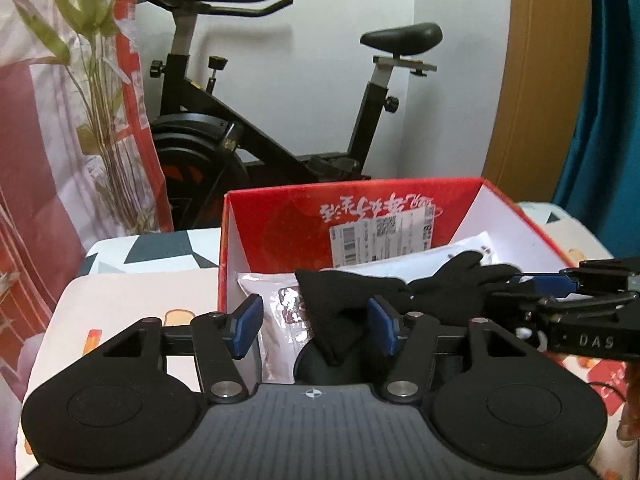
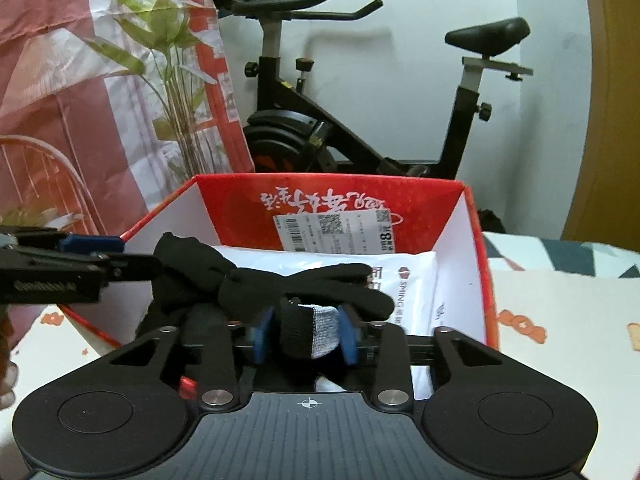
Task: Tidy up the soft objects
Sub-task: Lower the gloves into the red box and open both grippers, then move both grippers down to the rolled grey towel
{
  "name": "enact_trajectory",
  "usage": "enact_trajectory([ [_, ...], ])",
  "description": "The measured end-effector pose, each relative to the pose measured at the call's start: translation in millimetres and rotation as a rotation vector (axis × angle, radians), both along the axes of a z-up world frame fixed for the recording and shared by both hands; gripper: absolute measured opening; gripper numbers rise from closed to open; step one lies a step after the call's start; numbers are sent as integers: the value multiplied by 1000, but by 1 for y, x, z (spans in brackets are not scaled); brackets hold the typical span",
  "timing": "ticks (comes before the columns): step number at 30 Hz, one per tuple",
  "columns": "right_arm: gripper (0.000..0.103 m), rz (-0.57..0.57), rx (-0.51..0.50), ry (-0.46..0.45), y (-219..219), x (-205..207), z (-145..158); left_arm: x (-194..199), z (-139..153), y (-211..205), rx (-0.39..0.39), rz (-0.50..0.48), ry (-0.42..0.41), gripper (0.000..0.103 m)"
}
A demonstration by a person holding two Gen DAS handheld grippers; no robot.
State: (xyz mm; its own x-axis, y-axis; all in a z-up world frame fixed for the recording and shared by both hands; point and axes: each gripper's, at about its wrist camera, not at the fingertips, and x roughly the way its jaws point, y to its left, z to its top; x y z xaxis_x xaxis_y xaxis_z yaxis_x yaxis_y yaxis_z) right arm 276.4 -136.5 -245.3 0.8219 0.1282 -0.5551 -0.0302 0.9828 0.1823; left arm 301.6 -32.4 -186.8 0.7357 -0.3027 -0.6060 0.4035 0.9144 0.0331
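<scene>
A black knit glove [image 1: 360,300] hangs over the open red box [image 1: 280,216] on the bed. My left gripper [image 1: 316,326] is open; the glove's cuff end droops between its blue pads [image 1: 246,326] without being pinched. My right gripper [image 2: 304,334] is shut on the glove's black, grey-banded cuff [image 2: 308,330], with the glove fingers [image 2: 304,284] spread over it. The right gripper shows in the left wrist view [image 1: 532,284] at the right; the left gripper shows in the right wrist view [image 2: 92,256] at the left. White plastic packets [image 2: 404,280] lie inside the red box [image 2: 476,264].
The box sits on a patterned bedspread [image 2: 560,320]. Behind it stand a black exercise bike [image 1: 256,136], a plant [image 1: 100,92] in front of a red and white curtain, and a white wall. A tan headboard [image 1: 536,92] is at the right.
</scene>
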Motion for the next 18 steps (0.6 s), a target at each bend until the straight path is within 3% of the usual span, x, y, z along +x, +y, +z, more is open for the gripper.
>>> enact_trajectory([
  [8,86,-38,-49,-89,-5,-39,24,-32,23,10,-33,20,-61,97],
  [11,101,-46,-46,-112,-9,-58,29,-47,26,18,-57,21,-57,100],
  [18,103,-70,9,-129,-18,-104,17,-88,13,36,-31,55,-65,103],
])
